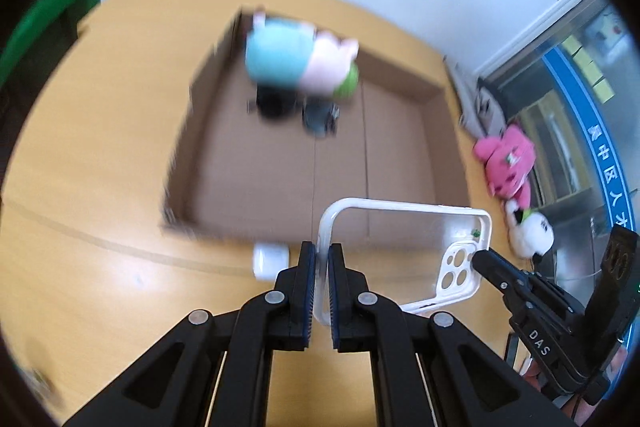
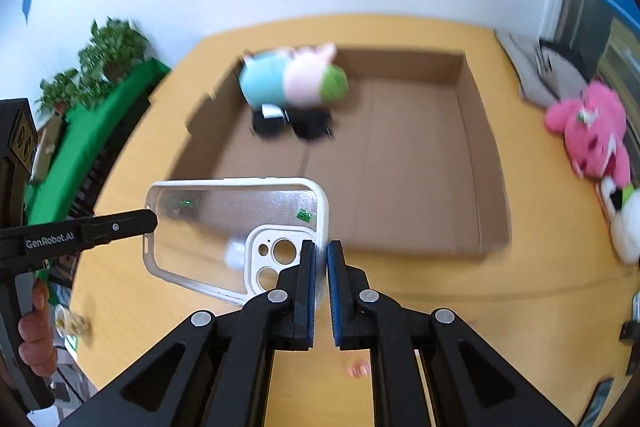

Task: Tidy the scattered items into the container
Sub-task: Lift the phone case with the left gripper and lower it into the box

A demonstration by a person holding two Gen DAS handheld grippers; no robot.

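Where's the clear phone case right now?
The phone case hangs above the table's near edge, just short of the cardboard box, pinched between the left gripper and right gripper.

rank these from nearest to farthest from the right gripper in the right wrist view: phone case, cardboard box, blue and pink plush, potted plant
1. phone case: clamped in the right gripper at its camera-cutout end, just left of the pads.
2. cardboard box: on the table right ahead.
3. blue and pink plush: inside the box, far-left corner.
4. potted plant: beyond the table, far left.
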